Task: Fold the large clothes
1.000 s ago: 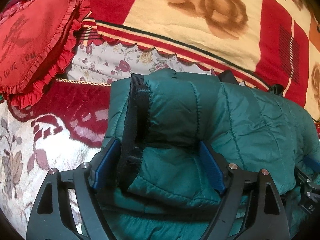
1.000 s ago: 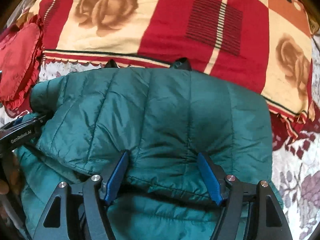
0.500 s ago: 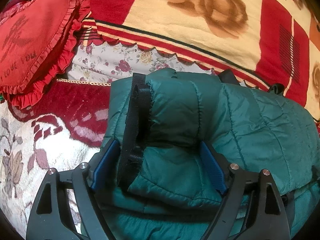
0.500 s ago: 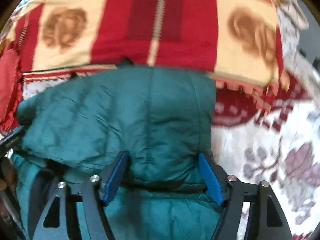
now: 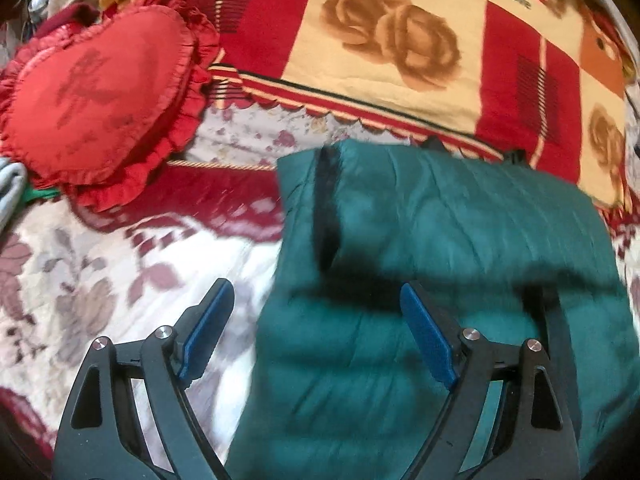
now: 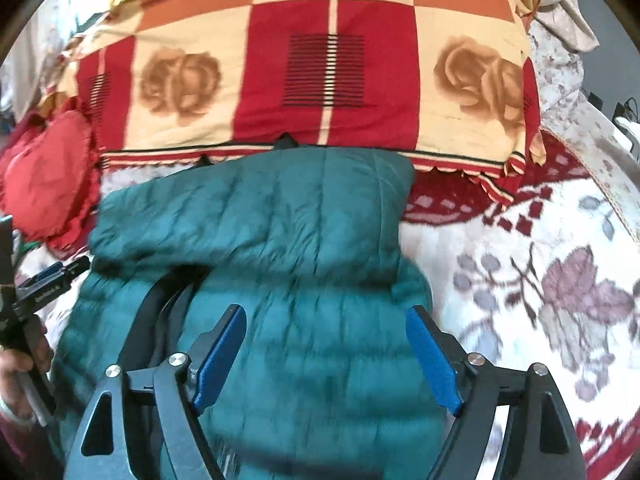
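Observation:
A dark green quilted puffer jacket [image 5: 440,240] lies on the bed, its upper part folded over the lower part; it also shows in the right wrist view [image 6: 280,240]. My left gripper [image 5: 316,332] is open and empty, raised over the jacket's left edge. My right gripper [image 6: 326,356] is open and empty above the jacket's lower half. The left gripper also shows at the left edge of the right wrist view [image 6: 48,280], held by a hand.
A red, cream and orange rose-print blanket [image 6: 320,80] lies behind the jacket. A red heart-shaped frilled cushion [image 5: 100,100] sits at the left. The floral white and maroon bedspread [image 6: 540,280] surrounds the jacket.
Both grippers have let go of the folded jacket edge and pulled back and up. The folded part now rests on the lower half.

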Motion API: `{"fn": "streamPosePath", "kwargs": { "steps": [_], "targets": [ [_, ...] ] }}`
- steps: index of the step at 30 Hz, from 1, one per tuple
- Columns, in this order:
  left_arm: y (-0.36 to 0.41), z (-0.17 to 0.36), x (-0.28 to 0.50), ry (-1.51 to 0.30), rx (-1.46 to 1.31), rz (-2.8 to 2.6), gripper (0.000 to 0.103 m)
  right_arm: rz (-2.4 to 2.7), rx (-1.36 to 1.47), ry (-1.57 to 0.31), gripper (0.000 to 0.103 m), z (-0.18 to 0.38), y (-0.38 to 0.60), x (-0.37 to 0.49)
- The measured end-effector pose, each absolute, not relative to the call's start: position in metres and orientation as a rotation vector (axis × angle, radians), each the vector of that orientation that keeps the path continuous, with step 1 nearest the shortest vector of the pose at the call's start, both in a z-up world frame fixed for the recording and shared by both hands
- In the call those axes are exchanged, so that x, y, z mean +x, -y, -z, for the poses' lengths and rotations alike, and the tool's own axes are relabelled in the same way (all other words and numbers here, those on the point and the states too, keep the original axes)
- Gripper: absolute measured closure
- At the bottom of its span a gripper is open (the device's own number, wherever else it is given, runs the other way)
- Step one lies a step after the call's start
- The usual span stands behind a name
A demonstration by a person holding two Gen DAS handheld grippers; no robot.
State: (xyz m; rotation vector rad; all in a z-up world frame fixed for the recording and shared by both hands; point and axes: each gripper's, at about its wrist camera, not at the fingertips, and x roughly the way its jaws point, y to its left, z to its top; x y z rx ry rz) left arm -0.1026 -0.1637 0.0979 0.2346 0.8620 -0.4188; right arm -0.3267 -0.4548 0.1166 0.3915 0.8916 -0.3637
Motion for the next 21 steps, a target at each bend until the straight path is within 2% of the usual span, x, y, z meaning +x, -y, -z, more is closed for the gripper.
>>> {"fn": "streamPosePath", "kwargs": {
  "steps": [10, 12, 21],
  "targets": [
    [0.104, -0.1, -0.185, -0.871, 0.21, 0.428, 0.017, 0.302, 0.401, -0.931, 0.022, -0.109, 0.414, -0.395],
    [0.096, -0.099, -0.196, -0.87, 0.208, 0.425, 0.017, 0.3, 0.388, -0.945, 0.019, -0.107, 0.406, -0.405],
    [0.066, -0.093, -0.228, -0.895, 0.17, 0.421, 0.017, 0.301, 0.402, -0.968, 0.019, -0.093, 0.387, -0.445]
  ]
}}
